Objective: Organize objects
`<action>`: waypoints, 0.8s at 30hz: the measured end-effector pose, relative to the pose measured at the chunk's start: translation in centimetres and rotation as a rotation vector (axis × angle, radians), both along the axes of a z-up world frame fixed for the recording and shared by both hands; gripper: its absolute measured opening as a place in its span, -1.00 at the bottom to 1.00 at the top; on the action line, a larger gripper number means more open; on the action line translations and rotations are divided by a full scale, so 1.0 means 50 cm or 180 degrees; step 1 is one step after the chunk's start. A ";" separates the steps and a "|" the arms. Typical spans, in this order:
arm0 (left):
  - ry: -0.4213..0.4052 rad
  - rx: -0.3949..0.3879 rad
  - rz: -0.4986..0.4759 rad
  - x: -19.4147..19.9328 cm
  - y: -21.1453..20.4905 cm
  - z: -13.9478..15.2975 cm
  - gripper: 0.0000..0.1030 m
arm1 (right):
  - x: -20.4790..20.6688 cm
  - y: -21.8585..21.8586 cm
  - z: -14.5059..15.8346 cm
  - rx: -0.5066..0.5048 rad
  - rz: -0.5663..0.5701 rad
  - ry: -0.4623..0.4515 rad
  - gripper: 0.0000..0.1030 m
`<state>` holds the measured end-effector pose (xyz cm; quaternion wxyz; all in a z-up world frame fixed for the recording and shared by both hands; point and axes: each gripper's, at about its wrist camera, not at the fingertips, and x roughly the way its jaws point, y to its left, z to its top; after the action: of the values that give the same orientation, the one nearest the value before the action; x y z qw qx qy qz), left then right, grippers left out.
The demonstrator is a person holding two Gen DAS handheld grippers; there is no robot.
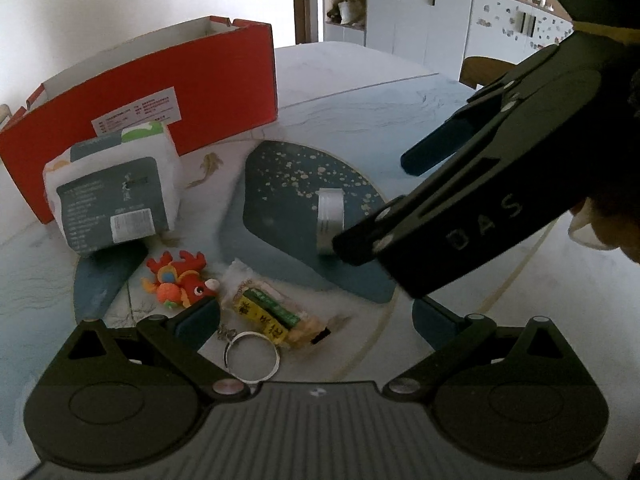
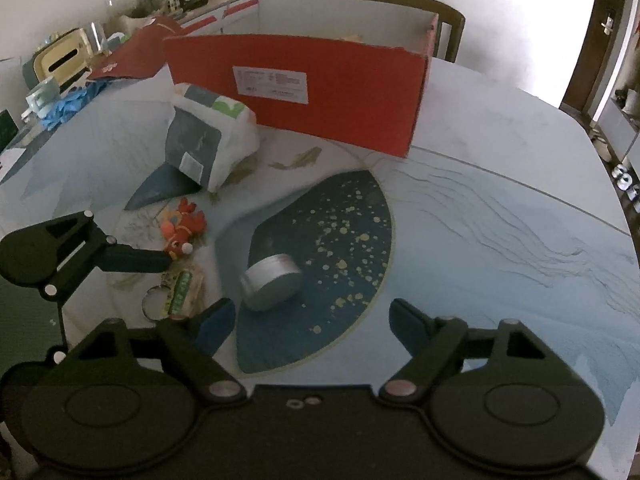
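My right gripper (image 2: 312,320), jaws apart and empty, should straddle the round silver metal tin (image 2: 272,282) at eleven o'clock; left gripper (image 1: 316,320) likewise apart.

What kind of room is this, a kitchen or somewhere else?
Probably a dining room at home. There is a big table with a wooden chair pushed up to it, white cupboards behind, and a sideboard crowded with ornaments.

Left gripper (image 1: 316,316) and right gripper (image 2: 312,322) both angled steeply downward, side by side, jaws spread wide apart with nothing gripped between the blue fingertips (image 2: 212,322).
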<state>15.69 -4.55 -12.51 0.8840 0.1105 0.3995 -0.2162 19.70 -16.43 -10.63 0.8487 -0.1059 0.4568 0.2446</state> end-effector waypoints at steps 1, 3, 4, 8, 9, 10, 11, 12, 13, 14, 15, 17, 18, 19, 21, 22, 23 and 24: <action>0.0011 -0.0029 -0.0018 0.001 0.000 0.000 0.98 | 0.001 0.003 -0.001 -0.0003 0.0005 0.0002 0.63; 0.0020 -0.0077 -0.0040 0.001 0.002 0.001 0.98 | 0.004 0.010 -0.003 -0.0011 0.0016 -0.0002 0.63; 0.0021 -0.0085 -0.0038 0.002 0.002 0.001 0.97 | 0.006 0.014 -0.004 -0.0015 0.0024 -0.0007 0.63; 0.0032 -0.0123 -0.0016 0.005 0.012 0.002 0.76 | 0.015 0.026 -0.006 -0.0044 0.0048 -0.0042 0.53; 0.0029 -0.0128 -0.0006 0.007 0.013 0.003 0.69 | 0.018 0.029 -0.007 -0.0049 0.0052 -0.0038 0.50; 0.0021 -0.0133 0.0004 0.008 0.016 0.004 0.61 | 0.020 0.031 -0.008 -0.0059 0.0055 -0.0036 0.47; 0.0017 -0.0132 0.0007 0.010 0.017 0.006 0.57 | 0.023 0.033 -0.009 -0.0069 0.0061 -0.0037 0.46; 0.0012 -0.0122 0.0012 0.012 0.018 0.007 0.48 | 0.025 0.036 -0.010 -0.0079 0.0066 -0.0039 0.45; 0.0002 -0.0112 0.0018 0.013 0.019 0.008 0.35 | 0.026 0.037 -0.012 -0.0084 0.0066 -0.0039 0.41; -0.0006 -0.0102 0.0022 0.013 0.021 0.010 0.30 | 0.027 0.039 -0.013 -0.0086 0.0071 -0.0032 0.38; -0.0008 -0.0090 0.0028 0.014 0.021 0.011 0.23 | 0.028 0.040 -0.015 -0.0094 0.0074 -0.0028 0.29; -0.0007 -0.0073 0.0053 0.015 0.021 0.012 0.10 | 0.028 0.042 -0.017 -0.0114 0.0067 -0.0029 0.20; -0.0001 -0.0086 0.0068 0.016 0.023 0.012 -0.02 | 0.029 0.041 -0.018 -0.0114 0.0060 -0.0025 0.19; 0.0005 -0.0100 0.0097 0.016 0.025 0.014 -0.15 | 0.029 0.042 -0.020 -0.0114 0.0055 -0.0017 0.18; 0.0018 -0.0104 0.0148 0.016 0.028 0.016 -0.35 | 0.029 0.040 -0.021 -0.0122 0.0041 -0.0021 0.07; 0.0036 -0.0119 0.0171 0.017 0.030 0.017 -0.38 | 0.029 0.039 -0.022 -0.0125 0.0034 -0.0020 -0.03; 0.0058 -0.0146 0.0189 0.018 0.032 0.017 -0.39 | 0.030 0.038 -0.022 -0.0122 0.0024 -0.0019 -0.08; 0.0068 -0.0151 0.0201 0.019 0.033 0.017 -0.44 | 0.031 0.036 -0.023 -0.0121 0.0012 -0.0018 -0.14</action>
<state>16.61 -2.92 -11.66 0.8884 0.0745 0.4070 -0.1987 21.25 -14.63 -11.77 0.8473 -0.1236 0.4588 0.2372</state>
